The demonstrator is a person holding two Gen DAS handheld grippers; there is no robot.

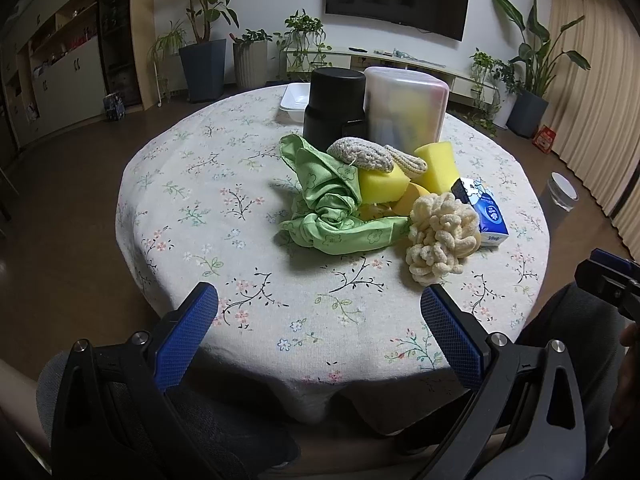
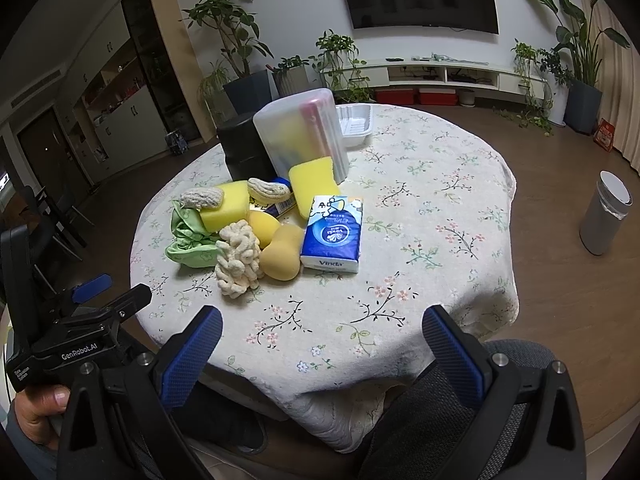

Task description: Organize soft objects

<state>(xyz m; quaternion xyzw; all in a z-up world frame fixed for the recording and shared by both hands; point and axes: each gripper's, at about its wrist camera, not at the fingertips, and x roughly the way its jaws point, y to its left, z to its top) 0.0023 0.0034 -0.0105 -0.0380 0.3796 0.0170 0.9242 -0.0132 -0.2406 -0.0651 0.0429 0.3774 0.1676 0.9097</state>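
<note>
On the round counter with the floral cloth (image 1: 240,184), a heap of soft things lies before the black cylindrical canister (image 1: 335,104) and the translucent plastic box (image 1: 404,104). The crumpled green cloth (image 1: 324,204) lies left; the blue tissue pack (image 2: 333,236) lies right. The white plastic tray (image 2: 354,126) stands behind the box.

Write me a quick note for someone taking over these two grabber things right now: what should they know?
Left gripper: open, empty, held short of the table.
Right gripper: open, empty, also at the near edge.
Pile at mid-table: green cloth, yellow sponges, knitted pads, cream scrubber, tissue pack.
Behind it: black canister, clear tub, white tray.
Done: nothing visibly sorted. Left: the whole pile.
</note>
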